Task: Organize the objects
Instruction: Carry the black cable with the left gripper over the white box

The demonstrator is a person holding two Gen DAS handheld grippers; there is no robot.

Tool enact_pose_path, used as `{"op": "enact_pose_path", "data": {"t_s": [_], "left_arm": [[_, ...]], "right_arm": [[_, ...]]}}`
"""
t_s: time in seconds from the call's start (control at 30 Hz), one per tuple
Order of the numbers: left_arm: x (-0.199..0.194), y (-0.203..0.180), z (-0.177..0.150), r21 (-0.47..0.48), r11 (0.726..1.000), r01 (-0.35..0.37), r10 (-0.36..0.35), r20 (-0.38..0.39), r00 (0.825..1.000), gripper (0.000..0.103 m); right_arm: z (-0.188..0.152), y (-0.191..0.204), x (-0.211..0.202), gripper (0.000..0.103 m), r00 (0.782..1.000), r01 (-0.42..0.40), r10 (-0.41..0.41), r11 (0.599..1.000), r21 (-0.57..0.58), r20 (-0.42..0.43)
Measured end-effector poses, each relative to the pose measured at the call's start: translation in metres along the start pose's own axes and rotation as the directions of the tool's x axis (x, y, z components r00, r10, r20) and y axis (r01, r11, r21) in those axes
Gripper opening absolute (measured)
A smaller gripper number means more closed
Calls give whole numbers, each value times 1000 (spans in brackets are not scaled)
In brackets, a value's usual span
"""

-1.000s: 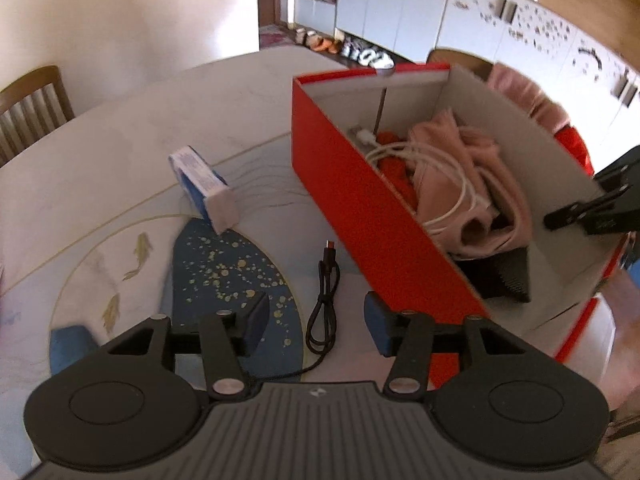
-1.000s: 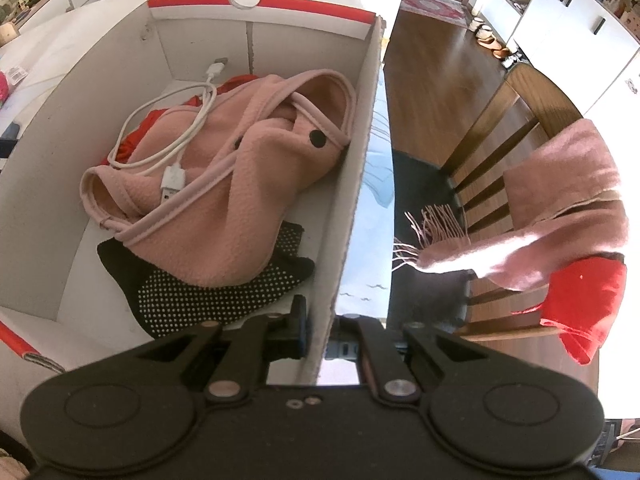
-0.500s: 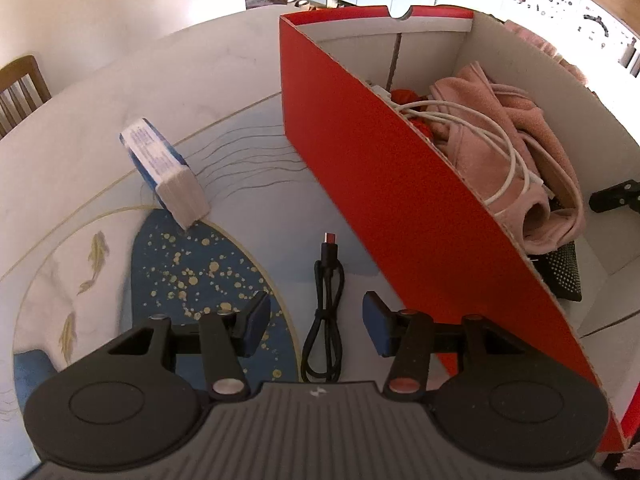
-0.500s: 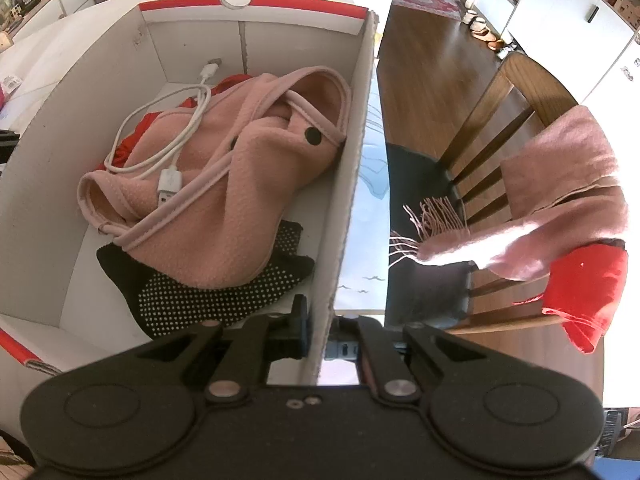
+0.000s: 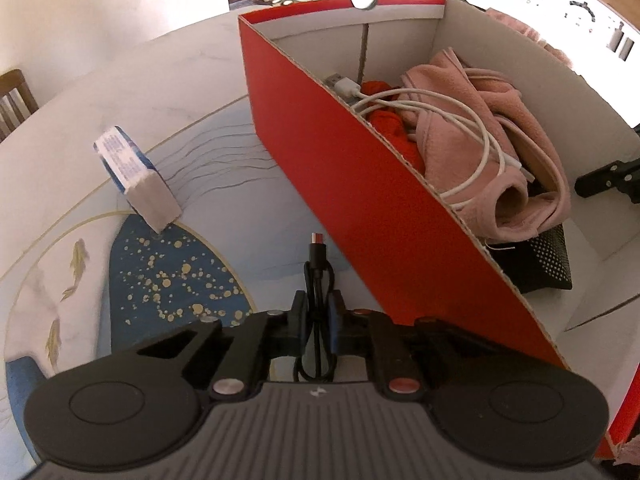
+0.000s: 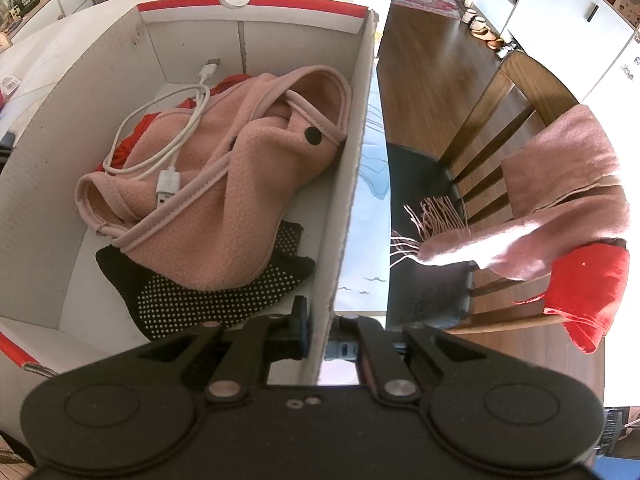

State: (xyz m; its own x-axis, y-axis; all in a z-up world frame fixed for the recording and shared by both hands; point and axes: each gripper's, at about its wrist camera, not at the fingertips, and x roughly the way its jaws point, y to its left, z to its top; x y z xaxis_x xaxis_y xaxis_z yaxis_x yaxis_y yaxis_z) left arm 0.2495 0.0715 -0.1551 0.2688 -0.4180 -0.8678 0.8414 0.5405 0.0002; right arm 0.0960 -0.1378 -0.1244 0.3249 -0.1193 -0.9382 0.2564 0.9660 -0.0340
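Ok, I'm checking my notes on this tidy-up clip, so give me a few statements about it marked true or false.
1. The left gripper has its fingers shut on the black cable. True.
2. The right gripper hangs open above the box. False: it is shut on the red box wall.
3. The white cable lies in the box on the pink garment. True.
4. The blue-and-white carton is inside the box. False: it is on the table.

The right gripper (image 6: 319, 330) clamps the box (image 6: 344, 216) wall, beside the pink garment (image 6: 240, 184) inside.
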Motion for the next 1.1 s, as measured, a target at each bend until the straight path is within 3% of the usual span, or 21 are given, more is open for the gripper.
{"op": "enact_pose_path", "data": {"t_s": [0.27,0.57,0.9,1.1], "left_arm": [[-21,8,-10,-100,995,23,-20,32,999,8],[-70,37,-15,-257,963,83,-64,82,995,7],[-148,42,9,-281,949,140,-74,232,970,7],[-170,24,42,-222,958,184,-113,297,948,7]], "right_arm": [[-1,-1,-2,5,1000,-2,3,1000,-3,6],[-2,0,-3,5,1000,-2,2,1000,-10,10],[-1,1,-4,5,1000,-5,5,1000,-21,11],[-1,1,-3,5,1000,-6,6,1000,-23,11]]}}
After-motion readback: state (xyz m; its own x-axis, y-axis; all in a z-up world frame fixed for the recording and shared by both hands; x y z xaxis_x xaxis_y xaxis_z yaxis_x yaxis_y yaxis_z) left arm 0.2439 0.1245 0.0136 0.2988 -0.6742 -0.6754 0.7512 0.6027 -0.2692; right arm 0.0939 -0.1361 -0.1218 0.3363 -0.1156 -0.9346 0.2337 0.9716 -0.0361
